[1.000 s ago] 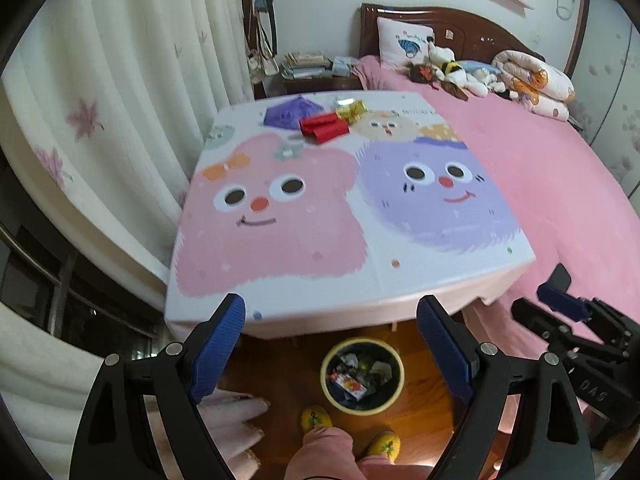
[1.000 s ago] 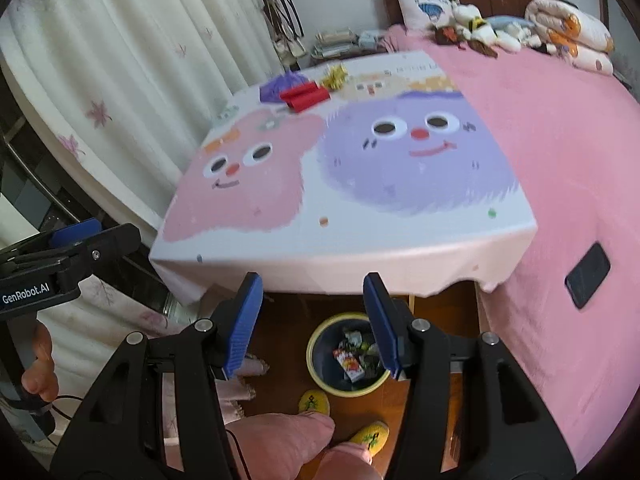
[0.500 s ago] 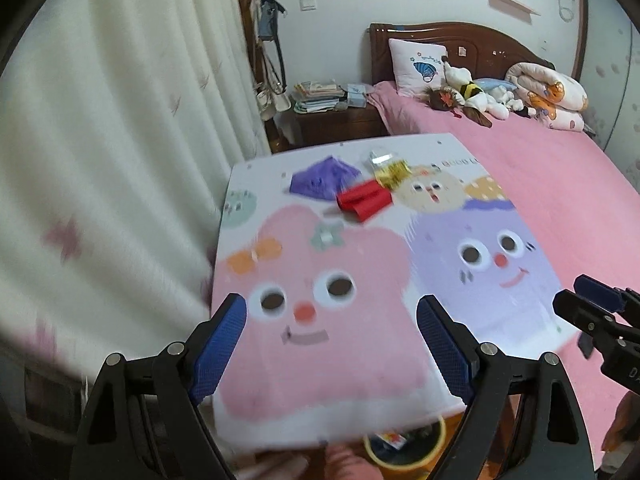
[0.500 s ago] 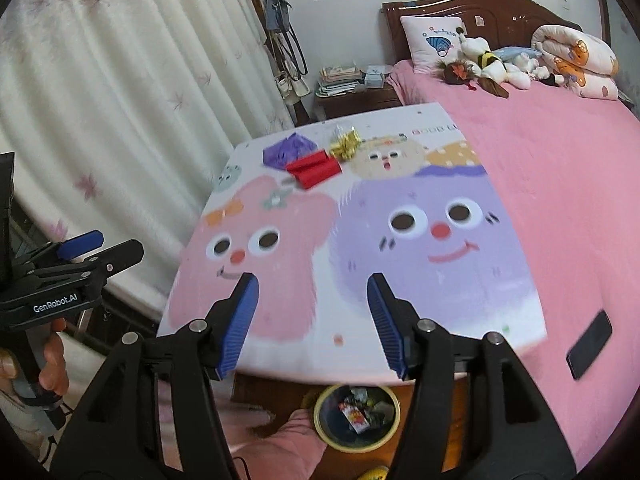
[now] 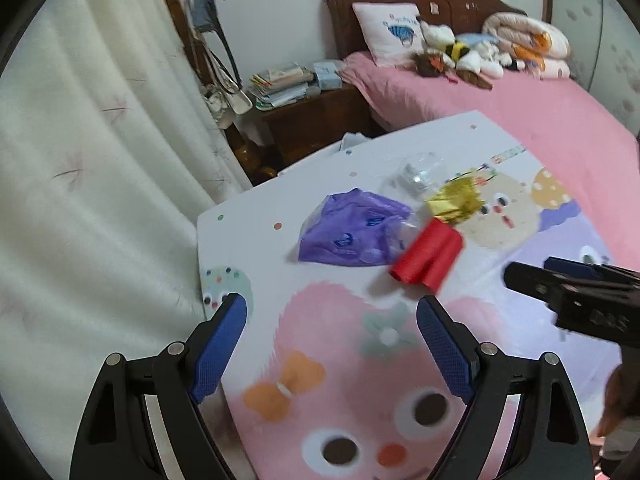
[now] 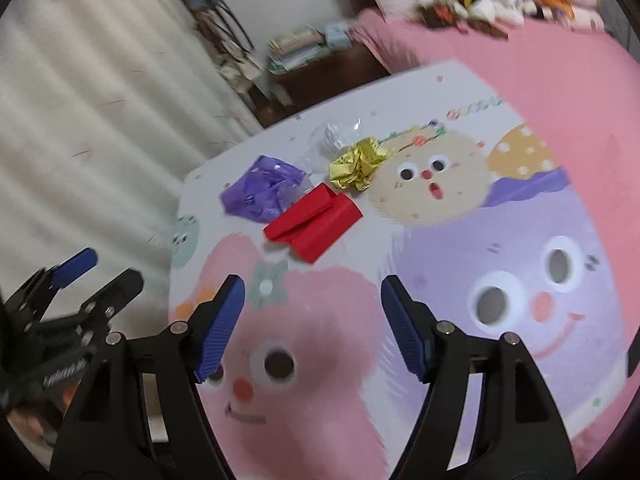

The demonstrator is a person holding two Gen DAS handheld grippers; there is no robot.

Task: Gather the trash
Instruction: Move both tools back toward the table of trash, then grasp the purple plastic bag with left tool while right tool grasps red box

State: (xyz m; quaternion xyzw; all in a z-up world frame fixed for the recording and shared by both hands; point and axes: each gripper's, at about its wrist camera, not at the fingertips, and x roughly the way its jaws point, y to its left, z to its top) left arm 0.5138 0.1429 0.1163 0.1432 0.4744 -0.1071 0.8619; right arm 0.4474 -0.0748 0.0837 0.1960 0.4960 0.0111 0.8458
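Cartoon-printed bench (image 5: 360, 360) beside pink bed (image 5: 540, 120). 4 trash pieces clustered near bench's far left corner: purple bag (image 5: 352, 228), red folded paper (image 5: 426, 258) touching its right edge, gold foil wrapper (image 5: 456, 202) just behind red paper, clear plastic wrapper (image 5: 418, 170) farthest back. Left gripper (image 5: 332, 344) over bench's left edge, fingers (image 5: 218, 346) wide apart, nothing between them. Right gripper (image 6: 312, 326) over pink face print, jaws opening, nothing between them. Trash well ahead of both grippers, untouched.
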